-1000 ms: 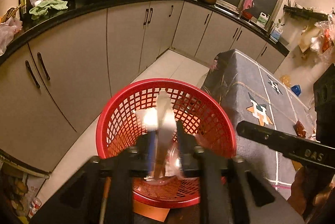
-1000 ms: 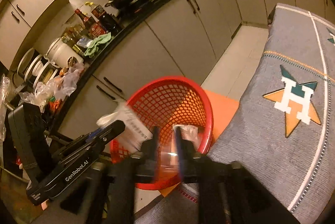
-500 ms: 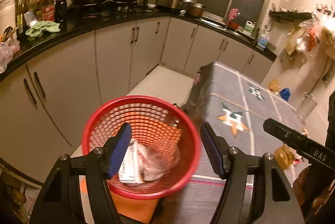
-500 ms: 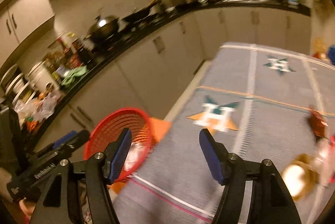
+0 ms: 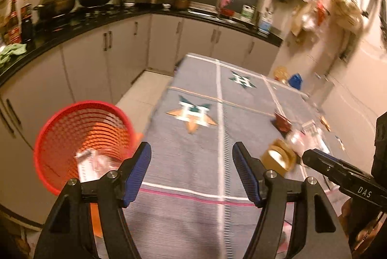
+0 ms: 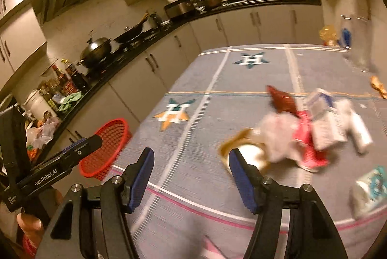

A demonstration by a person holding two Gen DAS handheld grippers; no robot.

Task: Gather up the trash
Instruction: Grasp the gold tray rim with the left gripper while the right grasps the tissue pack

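Note:
A red mesh basket (image 5: 72,138) stands on the floor left of the table, with a white paper and clear wrap (image 5: 93,162) inside. My left gripper (image 5: 192,150) hangs open and empty above the grey cloth table (image 5: 205,186), right of the basket. My right gripper (image 6: 191,155) is over the table too, with its jaws closing and nothing between them. Just beyond its right finger lies a trash heap: a brown round cup (image 6: 244,150), clear plastic (image 6: 278,135), a dark red wrapper (image 6: 281,101), a pink packet (image 6: 307,143), a white carton (image 6: 324,118) and a white bottle (image 6: 360,128).
A teal packet (image 6: 370,186) lies near the table's front right. A tall glass (image 6: 358,41) stands at the far right edge. A black counter (image 5: 72,26) with a wok, pans and bottles runs along the left and back. Bags hang on the right wall (image 5: 338,10).
Both grippers opened and let the paper and the plastic fall into the basket. Both have since swung right, away from the basket and over the table.

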